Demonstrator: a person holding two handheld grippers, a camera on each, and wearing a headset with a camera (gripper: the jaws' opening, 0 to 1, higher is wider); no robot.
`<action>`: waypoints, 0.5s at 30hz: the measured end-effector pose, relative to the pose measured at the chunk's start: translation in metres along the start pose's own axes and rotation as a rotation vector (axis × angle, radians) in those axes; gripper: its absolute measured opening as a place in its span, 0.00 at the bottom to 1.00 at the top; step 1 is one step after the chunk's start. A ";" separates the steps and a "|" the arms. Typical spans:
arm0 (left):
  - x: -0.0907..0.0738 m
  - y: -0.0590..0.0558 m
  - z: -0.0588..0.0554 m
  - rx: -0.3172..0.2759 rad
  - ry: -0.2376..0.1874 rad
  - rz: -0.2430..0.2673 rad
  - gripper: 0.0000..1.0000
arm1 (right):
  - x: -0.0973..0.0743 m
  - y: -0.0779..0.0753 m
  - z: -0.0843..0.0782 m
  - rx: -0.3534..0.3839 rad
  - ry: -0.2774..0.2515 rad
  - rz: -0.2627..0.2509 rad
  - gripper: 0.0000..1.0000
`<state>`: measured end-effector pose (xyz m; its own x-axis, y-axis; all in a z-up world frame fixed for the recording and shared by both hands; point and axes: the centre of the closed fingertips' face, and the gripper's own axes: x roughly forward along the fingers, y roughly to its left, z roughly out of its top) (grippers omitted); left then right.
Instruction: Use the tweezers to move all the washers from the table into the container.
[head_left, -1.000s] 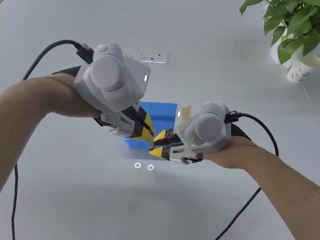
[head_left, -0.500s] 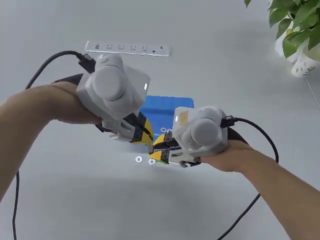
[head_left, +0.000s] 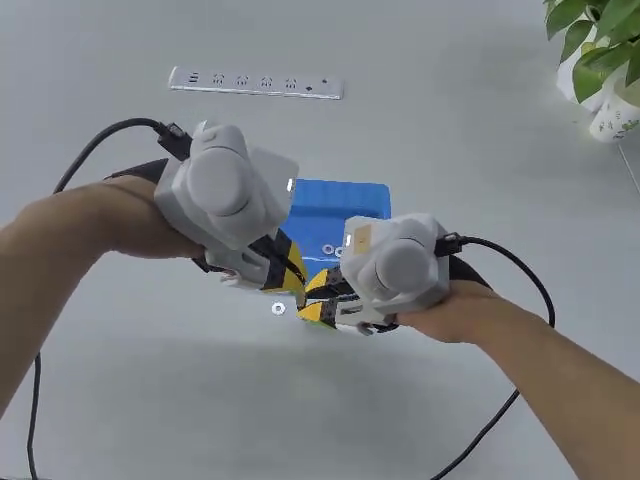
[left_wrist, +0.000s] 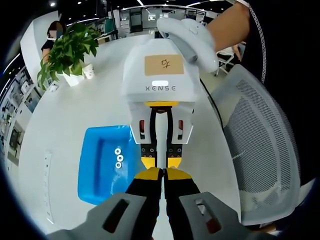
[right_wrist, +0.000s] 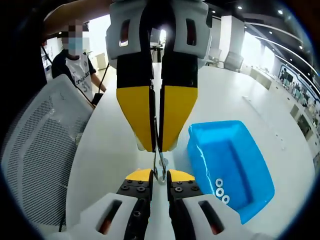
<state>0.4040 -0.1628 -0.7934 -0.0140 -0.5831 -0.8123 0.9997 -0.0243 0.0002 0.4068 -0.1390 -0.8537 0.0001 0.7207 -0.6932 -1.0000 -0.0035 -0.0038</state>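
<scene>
Washer (head_left: 278, 309) sits outside the blue container (head_left: 345, 205); your left gripper (left_wrist: 162, 174) and right gripper (right_wrist: 159, 176) both pinch the tweezers (right_wrist: 158, 167), probably for steadiness

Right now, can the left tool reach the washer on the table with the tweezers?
Probably yes. The left tool, shut on the tweezers, hangs close by the washer with only bare table between; the right tool sits alongside, not over the washer.
</scene>
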 end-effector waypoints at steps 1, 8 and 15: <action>0.000 0.000 0.000 -0.001 0.000 0.001 0.04 | 0.000 0.000 0.000 0.000 0.000 0.000 0.12; 0.001 0.000 0.002 -0.007 -0.010 0.002 0.04 | 0.001 0.000 -0.002 0.005 0.002 0.004 0.12; 0.001 0.000 0.002 -0.011 -0.010 0.000 0.04 | 0.003 0.001 -0.003 0.007 0.003 0.011 0.12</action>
<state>0.4044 -0.1644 -0.7930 -0.0144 -0.5909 -0.8066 0.9999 -0.0159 -0.0062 0.4059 -0.1390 -0.8576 -0.0110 0.7183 -0.6957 -0.9999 -0.0065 0.0091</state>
